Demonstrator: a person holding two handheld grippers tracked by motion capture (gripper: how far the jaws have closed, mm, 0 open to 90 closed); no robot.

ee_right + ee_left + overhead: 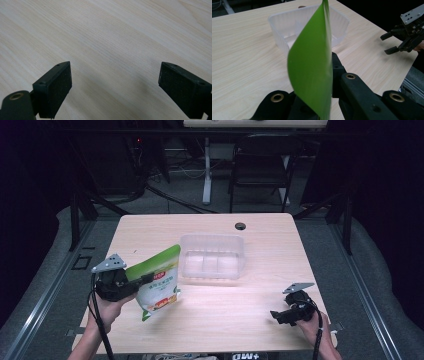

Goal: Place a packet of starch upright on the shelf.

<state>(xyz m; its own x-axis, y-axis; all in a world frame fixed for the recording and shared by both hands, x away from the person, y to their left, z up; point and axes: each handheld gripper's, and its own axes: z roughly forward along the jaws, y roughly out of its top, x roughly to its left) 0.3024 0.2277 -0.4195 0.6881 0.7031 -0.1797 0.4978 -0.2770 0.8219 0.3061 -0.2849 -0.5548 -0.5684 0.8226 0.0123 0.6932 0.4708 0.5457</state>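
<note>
The left gripper (145,280) is clamped on a green and white pouch (159,282), its jaws pressed together on the pouch's green upper edge. In the high view the pouch hangs off the jaw tips, tilted, with its printed white face toward the camera and its lower end close over the table (260,250); whether that end touches the wood I cannot tell. In the left gripper view the pouch (312,75) is seen edge-on, a thin green sheet rising straight up out of the closed jaws and curving a little to one side.

Beyond the jaw tips, past the pouch, sits a clear plastic tray (279,25) on the table, apart from the pouch. In the high view the tray (212,240) lies just beside the pouch's upper corner.

The right gripper (278,315) rests low near the table's near edge, well apart from pouch and tray. Its jaws stand wide apart with nothing between them, bare wood (112,45) showing under the gap. From the left gripper view it (388,43) is off to the side, jaws spread
</note>
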